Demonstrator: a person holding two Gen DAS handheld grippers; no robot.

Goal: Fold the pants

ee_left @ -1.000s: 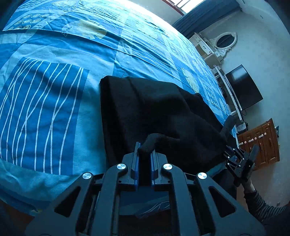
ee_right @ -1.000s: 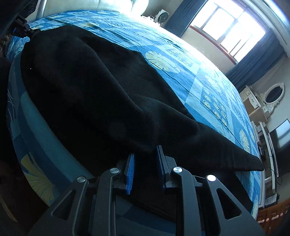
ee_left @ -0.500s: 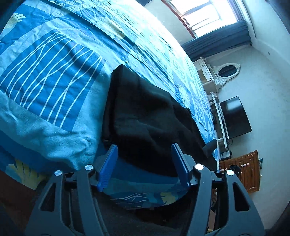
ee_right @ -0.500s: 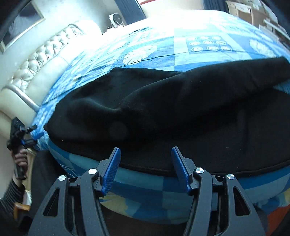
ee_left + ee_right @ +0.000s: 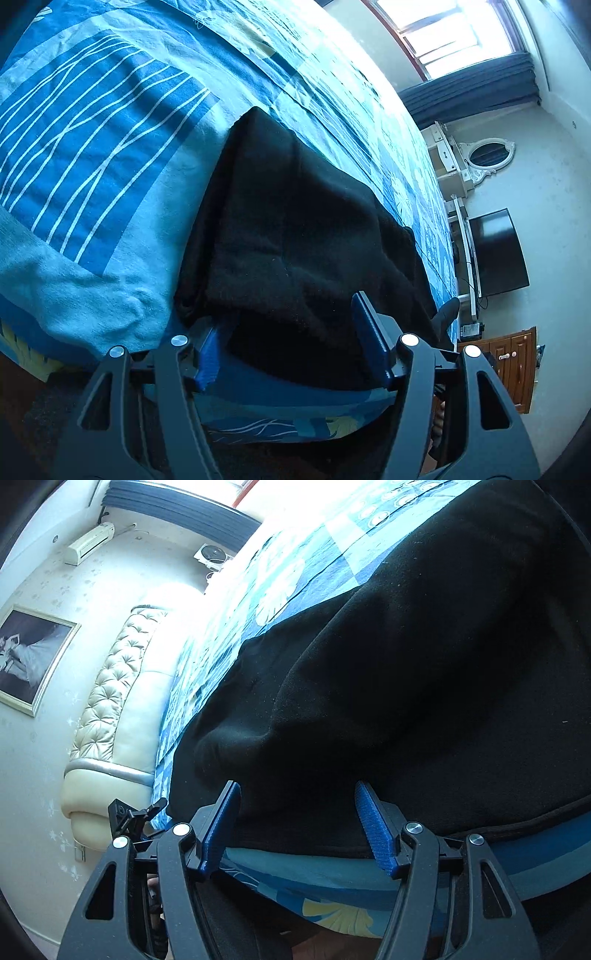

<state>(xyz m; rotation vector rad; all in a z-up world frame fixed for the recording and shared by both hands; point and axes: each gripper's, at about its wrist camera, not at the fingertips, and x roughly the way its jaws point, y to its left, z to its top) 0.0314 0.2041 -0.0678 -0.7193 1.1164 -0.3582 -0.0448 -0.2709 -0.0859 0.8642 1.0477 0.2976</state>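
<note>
We see one pair of black pants (image 5: 295,229) lying folded on the bed (image 5: 110,184), along its near edge, with the fabric doubled so an upper layer sits over a lower one and the bottom hem runs just above the mattress side. The bed wears one blue patchwork cover with white line and leaf patterns.

We count two tools. The left tool (image 5: 291,339) has just been opening: its two blue pads stand apart at the bed's near edge, the pants' near end lying between them but pressed by neither, so we call it released. The right tool (image 5: 299,819) has likewise just been opening; its two blue pads stand spread, with the black cloth between and beyond them and no pad clamping it, released too. In the right wrist view the left tool also shows small at the pants' far end, near the bed's corner by the one cream tufted headboard (image 5: 110,686).

Around the bed we count one framed picture (image 5: 33,657) on the wall, one air conditioner (image 5: 90,542) high up, one small fan (image 5: 214,555), one dark television (image 5: 498,254), one oval mirror (image 5: 487,155), one wooden cabinet (image 5: 513,373), and one window (image 5: 461,33) with a dark curtain below it
</note>
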